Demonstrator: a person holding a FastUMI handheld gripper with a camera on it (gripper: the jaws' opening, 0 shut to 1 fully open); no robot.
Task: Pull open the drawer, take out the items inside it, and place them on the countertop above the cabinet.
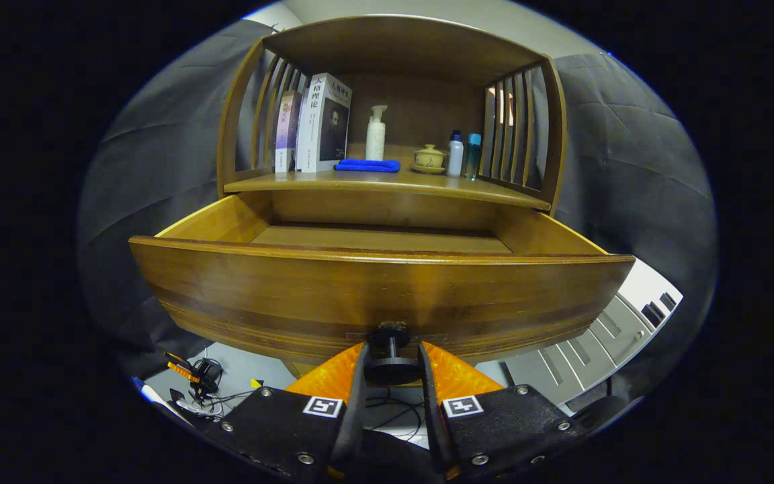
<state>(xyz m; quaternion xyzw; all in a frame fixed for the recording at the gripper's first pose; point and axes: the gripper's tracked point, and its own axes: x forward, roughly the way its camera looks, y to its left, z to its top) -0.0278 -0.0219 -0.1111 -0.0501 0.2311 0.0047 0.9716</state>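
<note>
Gripper view: drawer [380, 296] stands pulled open below the tabletop [387, 183]; the visible part of its floor is bare. Your hand-held gripper [392, 363] is clamped on the knob [390, 353]. Blue cloth [367, 165], bottles, books sit on top. Opening looks done; whether any items remain inside is unclear.

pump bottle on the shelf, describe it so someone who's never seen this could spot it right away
Start at the wooden cabinet behind the open drawer, whose knob sits between the gripper fingers. On its shelf, the pump bottle stands mid-shelf behind the blue cloth. It is white and the only bottle with a pump.
</note>
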